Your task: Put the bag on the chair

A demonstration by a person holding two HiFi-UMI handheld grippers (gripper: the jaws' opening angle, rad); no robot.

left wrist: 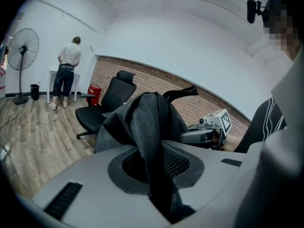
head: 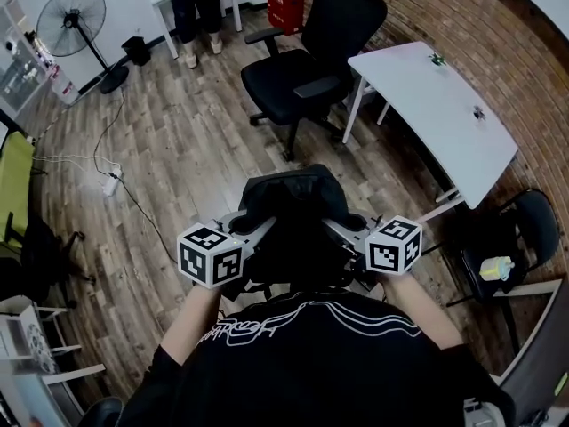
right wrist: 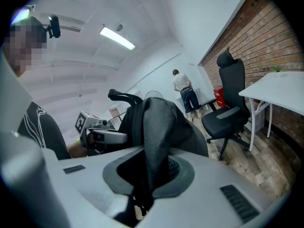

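Head view looks down on the person's black printed shirt (head: 311, 345) and both forearms, each hand carrying a gripper. Left gripper (head: 255, 233) and right gripper (head: 349, 233) hold a black fabric bag (head: 293, 205) up between them, clear of the wooden plank floor (head: 187, 149). In the left gripper view the jaws are nearly together, pinched on a dark woven strap of the bag (left wrist: 148, 127); the right gripper view shows the same narrow clamp on another strap (right wrist: 159, 127). Beyond the bag stands a black office chair with armrests (head: 289, 76), its seat bare, the bag apart from it. To its right is a white table (head: 436, 105). Farther off are a red box (head: 286, 4), a pedestal fan (head: 76, 20) and a standing person (head: 194, 7).
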